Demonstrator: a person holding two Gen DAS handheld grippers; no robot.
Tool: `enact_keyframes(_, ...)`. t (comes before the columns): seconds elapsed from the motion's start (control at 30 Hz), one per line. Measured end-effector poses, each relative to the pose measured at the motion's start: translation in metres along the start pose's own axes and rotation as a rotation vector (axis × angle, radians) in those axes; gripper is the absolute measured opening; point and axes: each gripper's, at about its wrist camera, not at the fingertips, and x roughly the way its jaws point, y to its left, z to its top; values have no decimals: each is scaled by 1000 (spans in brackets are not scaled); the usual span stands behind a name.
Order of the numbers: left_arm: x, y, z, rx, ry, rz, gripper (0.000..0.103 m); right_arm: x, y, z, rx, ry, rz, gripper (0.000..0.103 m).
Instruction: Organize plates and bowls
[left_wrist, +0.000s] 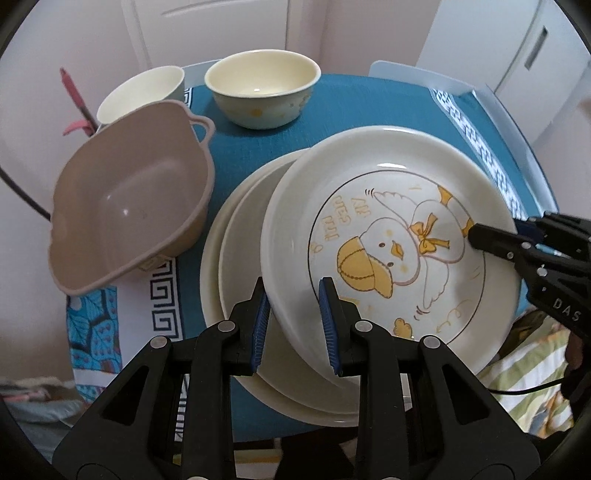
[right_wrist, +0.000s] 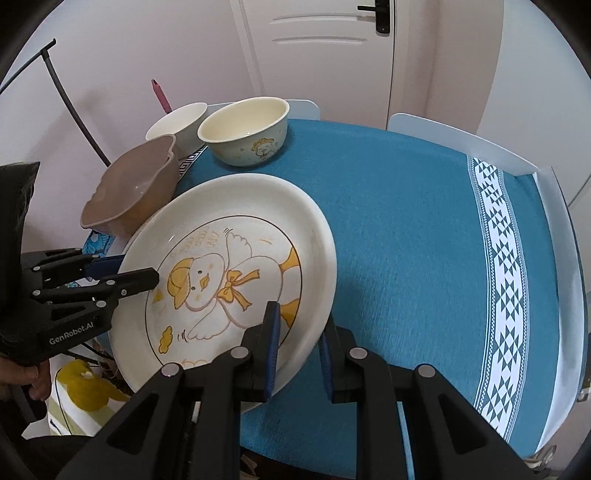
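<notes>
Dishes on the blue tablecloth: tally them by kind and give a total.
Cream round plates: 3, the duck-print plate held tilted over two plain plates.
Cream round bowls: 2, duck-print bowl, plain bowl.
Taupe plastic basin with handles: 1.
Total: 6.

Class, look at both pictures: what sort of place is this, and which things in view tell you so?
Most likely a dining corner in a home. A small table under a blue patterned cloth holds a duck plate and bowls, and a white panelled door with a black handle stands behind.
</notes>
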Motion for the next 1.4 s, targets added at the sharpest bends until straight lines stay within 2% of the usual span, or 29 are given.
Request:
enact_keyframes(0.1, 4, -5, 0, 26, 18, 35, 24, 0, 3, -1, -2, -4, -16, 18)
enact_keyframes(0.83, 2, -22, -11, 207, -33, 230, 24, 8, 22, -7, -10, -11, -81, 18)
enact_keyframes(1.4, -3, -31, -19, 263, -50, 303, 24, 9, 26, -5, -17, -1, -102, 20)
